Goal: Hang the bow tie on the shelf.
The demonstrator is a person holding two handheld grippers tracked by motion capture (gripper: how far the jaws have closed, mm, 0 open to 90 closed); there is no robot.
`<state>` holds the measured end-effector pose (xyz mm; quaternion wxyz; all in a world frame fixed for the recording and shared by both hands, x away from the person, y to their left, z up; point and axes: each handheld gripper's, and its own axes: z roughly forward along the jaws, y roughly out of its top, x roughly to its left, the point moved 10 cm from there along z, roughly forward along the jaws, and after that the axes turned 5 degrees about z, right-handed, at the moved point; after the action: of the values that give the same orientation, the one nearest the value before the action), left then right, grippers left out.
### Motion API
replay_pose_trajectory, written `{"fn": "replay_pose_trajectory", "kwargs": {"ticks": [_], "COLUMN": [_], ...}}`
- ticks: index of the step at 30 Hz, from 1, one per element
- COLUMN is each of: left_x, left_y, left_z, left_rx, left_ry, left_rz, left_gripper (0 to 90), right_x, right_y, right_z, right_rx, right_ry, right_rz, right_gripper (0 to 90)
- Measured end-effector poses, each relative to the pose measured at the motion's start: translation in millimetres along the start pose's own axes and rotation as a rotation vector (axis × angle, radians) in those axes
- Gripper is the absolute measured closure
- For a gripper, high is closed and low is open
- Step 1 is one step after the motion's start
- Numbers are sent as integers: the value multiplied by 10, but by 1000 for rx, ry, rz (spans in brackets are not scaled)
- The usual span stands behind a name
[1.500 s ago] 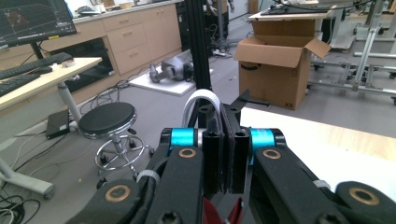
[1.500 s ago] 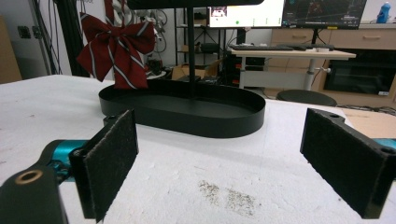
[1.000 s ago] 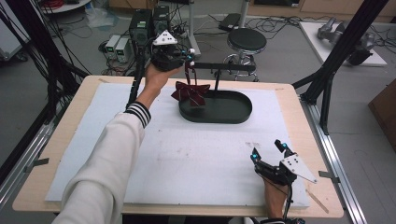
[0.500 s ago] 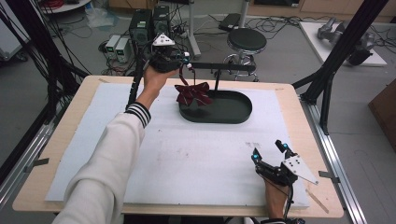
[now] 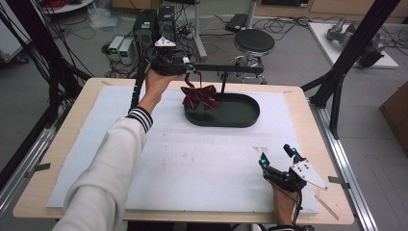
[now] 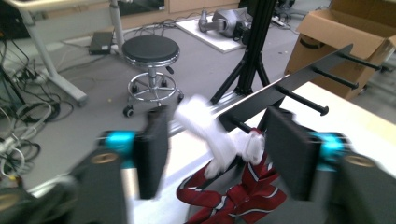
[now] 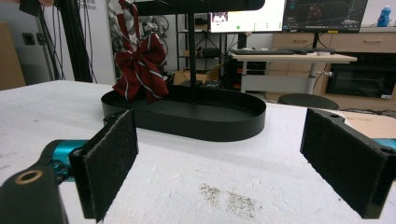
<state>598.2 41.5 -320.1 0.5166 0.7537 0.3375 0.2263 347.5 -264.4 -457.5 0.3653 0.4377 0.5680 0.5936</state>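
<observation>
A dark red bow tie with white stripes hangs by its white strap from a peg of the black rack's bar, over the left end of the rack's oval tray. My left gripper is held at that peg. Its jaws have just been opening, and the strap lies loose between the pads without being pressed. The bow dangles just below the left gripper. My right gripper rests open and empty at the table's front right, facing the bow and tray.
The bar carries several more pegs to the right. A white foam sheet covers the wooden table. A black stool, cables and black frame legs stand on the floor beyond the far edge.
The left gripper's jaws have opened and let go of the strap, so the bow tie now hangs from the peg on its own. The right gripper has not moved.
</observation>
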Motion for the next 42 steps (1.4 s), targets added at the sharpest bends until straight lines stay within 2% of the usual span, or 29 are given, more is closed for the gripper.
{"fn": "replay_pose_trajectory", "kwargs": {"ticks": [3,4,5,6,8,11,13,15,16,18,23,26,31,34,37,39,42], "left_x": [29,39,38,31,17,-48,-109,-165,-182,-194,-86,-35,-64,-119,-155,-165,-154], "left_y": [5,8,4,-5,-38,-108,-188,-299,-369,-488,-736,-907,-1273,-1626,-1971,-2136,-2290], "left_z": [-43,-69,-105,-156,-296,-535,-704,-867,-934,-1077,-1445,-1656,-2020,-2170,-2276,-2339,-2413], "left_rx": [-31,-51,-71,-93,-149,-220,-248,-261,-249,-257,-303,-320,-364,-356,-345,-347,-365], "left_ry": [-4,-6,-16,-23,-6,-23,-43,-57,-54,-61,-34,-15,23,48,64,83,111], "left_rz": [-30,-33,-29,-17,18,54,73,101,121,131,100,100,109,128,104,99,70], "left_gripper": [243,155,103,104,104,104,104,104,104,104,104,104,104,104,104,104,104], "right_x": [0,1,2,5,5,2,3,3,3,5,7,8,7,12,13,12,11], "right_y": [0,0,0,1,1,2,4,6,3,-1,-5,-5,-4,-6,-5,-3,-3], "right_z": [1,1,1,2,-1,-2,-1,1,0,1,4,5,5,5,4,4,4], "right_rx": [0,0,0,-2,-1,-2,-5,-7,-2,1,6,6,6,7,6,4,4], "right_ry": [0,0,0,1,-1,-3,-4,-2,-3,-4,-6,-5,-6,-5,-4,-5,-6], "right_rz": [-1,-1,-1,-1,-1,0,-6,-10,-7,-3,-7,-8,-9,-6,-7,-13,-14], "right_gripper": [103,103,103,103,103,103,103,103,103,103,103,103,103,103,103,103,103]}}
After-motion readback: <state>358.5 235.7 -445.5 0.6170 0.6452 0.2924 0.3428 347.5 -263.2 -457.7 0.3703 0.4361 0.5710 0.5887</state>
